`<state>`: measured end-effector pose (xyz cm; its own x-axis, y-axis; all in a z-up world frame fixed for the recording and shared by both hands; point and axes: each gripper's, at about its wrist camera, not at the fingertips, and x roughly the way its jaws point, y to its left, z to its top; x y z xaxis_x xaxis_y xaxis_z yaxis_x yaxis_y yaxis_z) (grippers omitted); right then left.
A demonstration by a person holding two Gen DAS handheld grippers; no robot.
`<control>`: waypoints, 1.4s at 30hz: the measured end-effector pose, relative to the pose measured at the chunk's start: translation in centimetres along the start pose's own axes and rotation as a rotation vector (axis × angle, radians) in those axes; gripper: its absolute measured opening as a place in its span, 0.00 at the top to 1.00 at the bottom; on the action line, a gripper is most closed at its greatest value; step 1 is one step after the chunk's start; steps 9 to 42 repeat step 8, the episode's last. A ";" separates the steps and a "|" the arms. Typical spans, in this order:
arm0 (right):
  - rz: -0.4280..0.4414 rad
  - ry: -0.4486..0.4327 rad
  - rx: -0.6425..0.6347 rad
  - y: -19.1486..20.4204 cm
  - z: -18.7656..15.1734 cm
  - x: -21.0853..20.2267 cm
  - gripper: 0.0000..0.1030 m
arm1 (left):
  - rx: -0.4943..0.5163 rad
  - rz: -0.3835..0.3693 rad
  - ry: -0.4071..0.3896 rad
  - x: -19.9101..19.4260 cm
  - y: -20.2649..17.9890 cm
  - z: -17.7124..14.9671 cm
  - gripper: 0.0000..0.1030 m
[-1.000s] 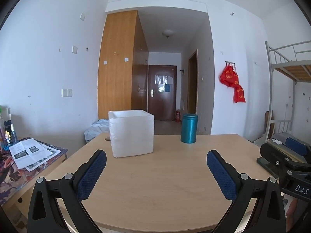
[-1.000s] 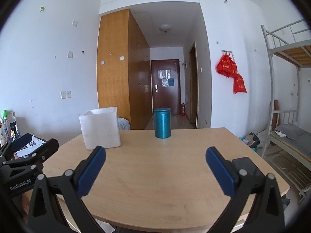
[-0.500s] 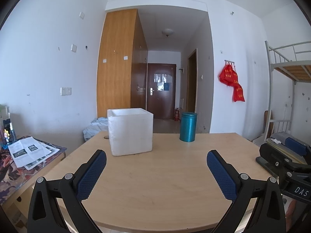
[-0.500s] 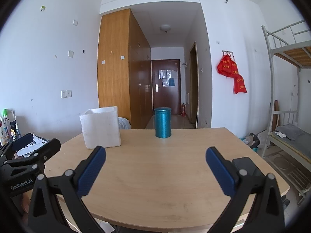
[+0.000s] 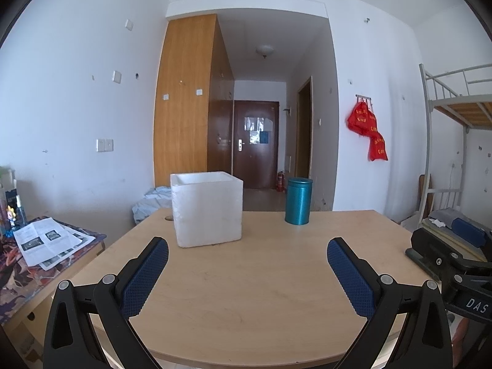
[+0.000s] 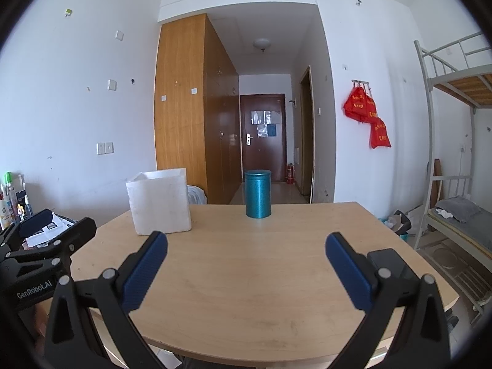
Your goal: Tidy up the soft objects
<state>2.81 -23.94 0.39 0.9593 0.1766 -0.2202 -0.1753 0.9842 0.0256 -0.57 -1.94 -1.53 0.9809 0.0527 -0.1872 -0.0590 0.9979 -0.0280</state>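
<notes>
left wrist view recorded the left gripper [image 5: 247, 247] spread wide above the wooden table [image 5: 261, 283], nothing between its pads. to the left lay papers [image 5: 46, 241] on a side desk. a white foam box [image 5: 206, 209] stood on the far part of the table, a teal canister [image 5: 297, 201] upright to its right, apart from it. right wrist view showed the right gripper [image 6: 246, 243] likewise spread and empty.

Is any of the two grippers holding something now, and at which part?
Nothing is held. The left gripper and the right gripper are both open over the table, with only empty space between their fingers.
</notes>
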 end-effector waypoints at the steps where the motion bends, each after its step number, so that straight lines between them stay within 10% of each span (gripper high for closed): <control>1: -0.002 0.001 -0.001 0.1 0.0 0.0 0.00 | 0.001 0.001 0.000 0.1 -0.1 0.0 0.00; 42: 0.002 0.006 0.002 -0.1 0.2 0.1 0.00 | 0.017 0.011 -0.009 -0.1 -0.3 0.1 0.00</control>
